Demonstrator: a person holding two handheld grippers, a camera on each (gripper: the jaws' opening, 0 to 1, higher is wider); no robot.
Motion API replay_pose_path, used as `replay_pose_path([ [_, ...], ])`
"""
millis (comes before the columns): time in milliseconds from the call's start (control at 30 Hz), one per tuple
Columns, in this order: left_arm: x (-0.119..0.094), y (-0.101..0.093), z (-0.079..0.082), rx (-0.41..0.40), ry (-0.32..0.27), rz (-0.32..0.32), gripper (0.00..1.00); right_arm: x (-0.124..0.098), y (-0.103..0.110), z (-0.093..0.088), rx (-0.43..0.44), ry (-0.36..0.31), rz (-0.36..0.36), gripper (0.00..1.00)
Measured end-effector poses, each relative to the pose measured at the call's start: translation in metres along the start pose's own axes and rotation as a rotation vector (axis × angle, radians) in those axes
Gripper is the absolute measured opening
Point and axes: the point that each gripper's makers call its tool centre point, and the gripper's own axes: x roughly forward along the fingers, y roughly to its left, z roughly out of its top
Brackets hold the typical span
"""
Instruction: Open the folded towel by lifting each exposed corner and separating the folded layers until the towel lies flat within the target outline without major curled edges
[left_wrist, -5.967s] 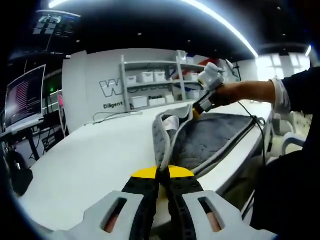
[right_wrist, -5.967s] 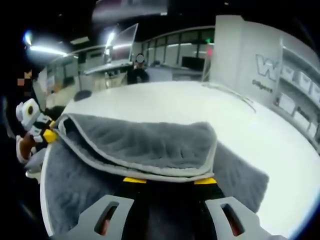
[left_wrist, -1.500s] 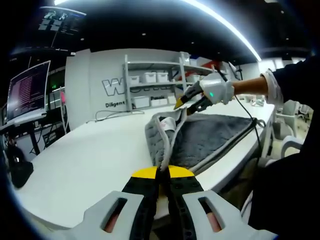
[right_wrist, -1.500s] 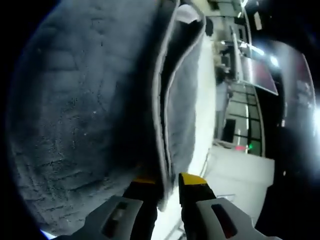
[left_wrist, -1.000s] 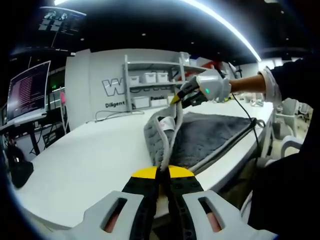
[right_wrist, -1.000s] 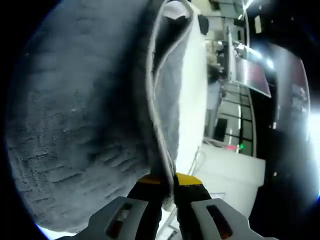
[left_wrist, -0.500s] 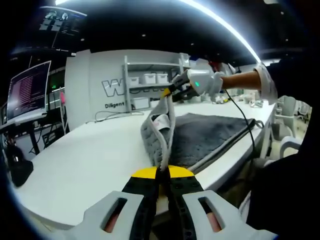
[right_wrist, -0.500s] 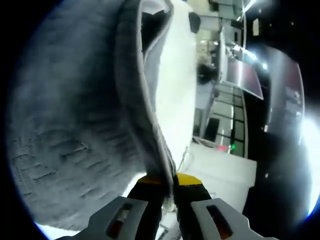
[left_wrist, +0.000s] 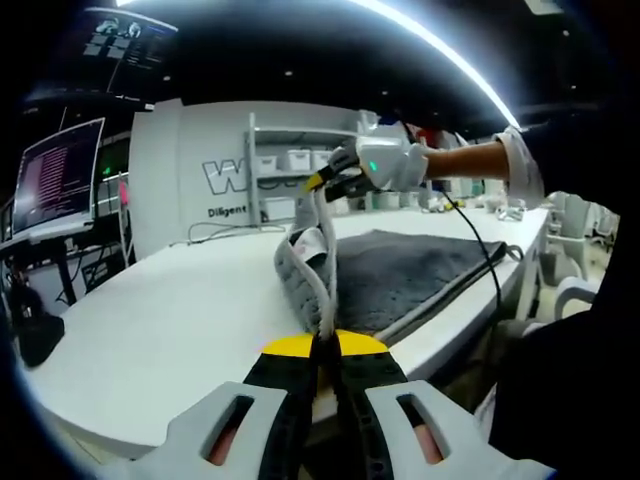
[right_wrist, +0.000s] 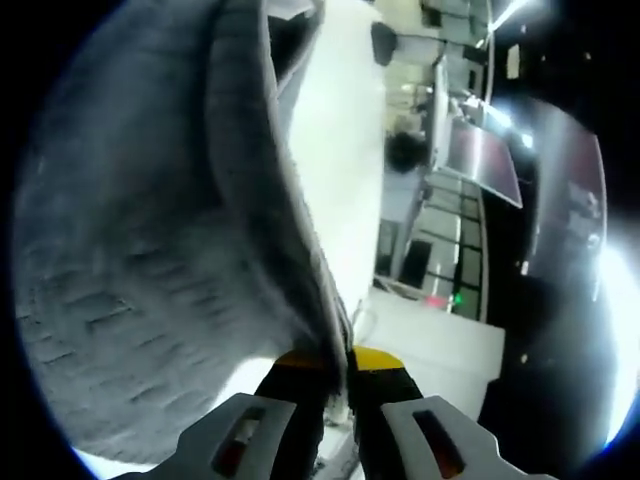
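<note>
Close up, the left claw (left_wrist: 322, 352) is seen pressed together on the pale hem of the grey towel (left_wrist: 400, 272), at the near edge of the white desk (left_wrist: 150, 330). From that pinch a strip of towel is drawn upward to the right claw (left_wrist: 322, 182), which is clamped on another part of the hem, held by a hand (left_wrist: 455, 162) above the desk; in the right gripper view its jaws are likewise closed on the hem, with towel pile spread across the left of that view. The rest of the towel is laid dark and fairly flat on the right part of the desk. Beyond the desk, a white wall with lettering (left_wrist: 225, 180), a shelf rack with white bins (left_wrist: 290, 175), a lit monitor (left_wrist: 55, 185) at the left and a long ceiling light strip (left_wrist: 440, 55) can be made out.
</note>
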Motion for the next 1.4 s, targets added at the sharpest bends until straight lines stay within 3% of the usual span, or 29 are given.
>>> replay_pose_path([
  [633,-0.001,0.0,0.002,-0.004,-0.01,-0.009,0.05,0.037,-0.016,0.015,0.03,-0.016,0.011,0.04],
  [1400,-0.003,0.002,0.002,-0.003,-0.029,-0.005,0.08,0.075,-0.006,0.038,0.039,-0.023,0.071,0.08],
])
